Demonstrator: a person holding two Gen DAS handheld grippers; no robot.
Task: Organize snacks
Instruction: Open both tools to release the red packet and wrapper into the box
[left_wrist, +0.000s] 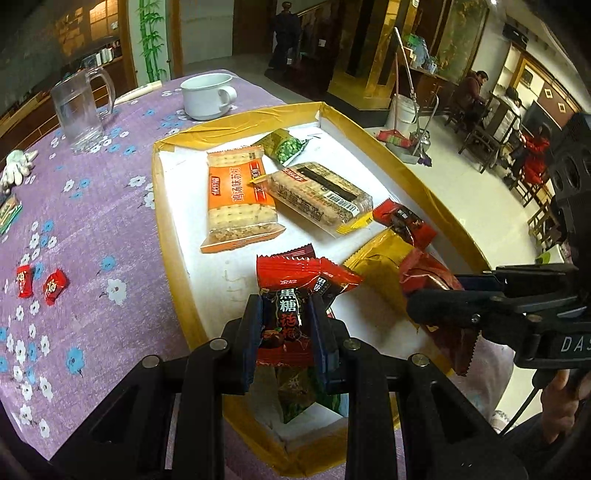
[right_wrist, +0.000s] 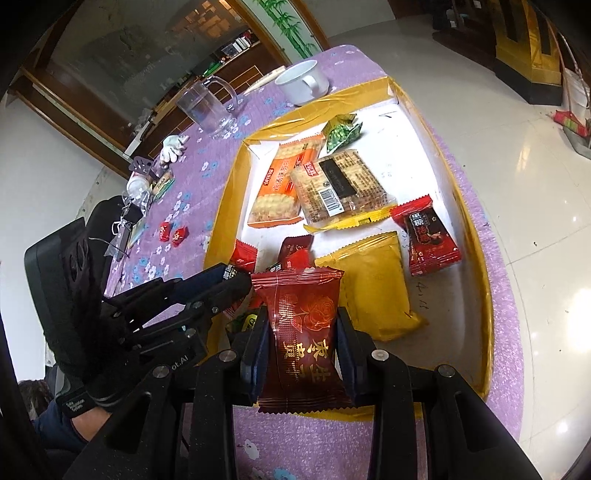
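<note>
Purple cloth with little flowers covers the table, and at its left two small red sweets lie loose, well apart from everything else. Further back stand a clear jug and a white cup. Beside them sits a shallow tray with a yellow taped rim, holding an orange cracker pack, a clear-wrapped cracker pack touching it, a green sweet, a yellow packet and a red plum sweet near the right wall. Over the tray's near end, the left claw is clamped on a red sweet with black lettering. Just to its right, the right claw pinches a dark red packet with a rose on it.
</note>
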